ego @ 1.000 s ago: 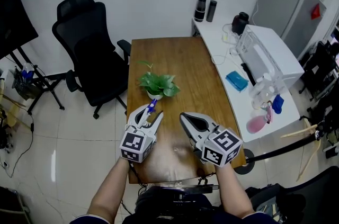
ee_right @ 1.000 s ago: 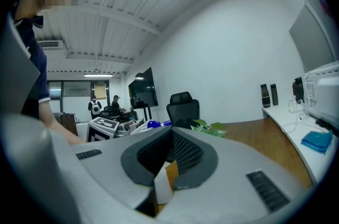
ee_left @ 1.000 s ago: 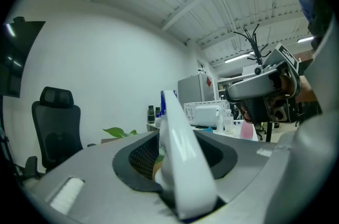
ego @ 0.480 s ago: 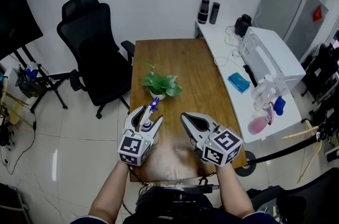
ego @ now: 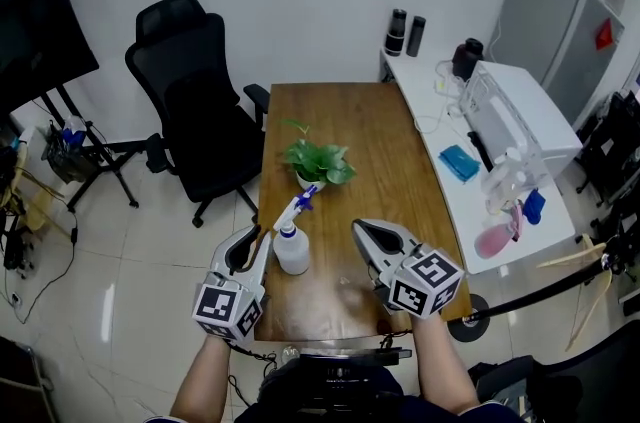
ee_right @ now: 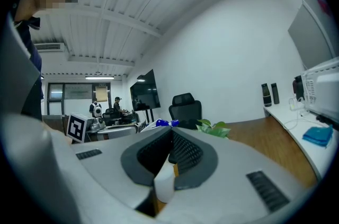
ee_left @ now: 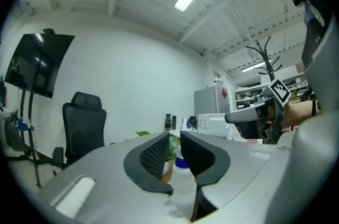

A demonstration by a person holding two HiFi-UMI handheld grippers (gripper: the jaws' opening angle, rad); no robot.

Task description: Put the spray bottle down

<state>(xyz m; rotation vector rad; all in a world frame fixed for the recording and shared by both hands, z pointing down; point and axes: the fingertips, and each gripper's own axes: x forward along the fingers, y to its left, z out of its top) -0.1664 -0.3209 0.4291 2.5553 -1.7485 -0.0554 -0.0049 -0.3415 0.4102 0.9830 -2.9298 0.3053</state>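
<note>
The spray bottle (ego: 291, 248), clear with a white and blue spray head, stands upright on the wooden table (ego: 350, 121) near its left edge. My left gripper (ego: 257, 235) sits just left of the bottle and apart from it, out past the table's edge. Its jaws are closing with nothing between them; in the left gripper view (ee_left: 175, 136) the bottle (ee_left: 181, 163) shows beyond the narrow gap. My right gripper (ego: 364, 228) hovers over the table to the right of the bottle, shut and holding nothing. In the right gripper view (ee_right: 170, 132) the blue spray head (ee_right: 161, 123) peeks over the jaws.
A potted green plant (ego: 318, 161) stands on the table just behind the bottle. A black office chair (ego: 195, 101) is at the table's left. A white side desk (ego: 452, 136) with bottles, a blue cloth and appliances runs along the right.
My left gripper let go of the spray bottle and drew back to the left. The bottle now stands free on the table. The right gripper stayed in place.
</note>
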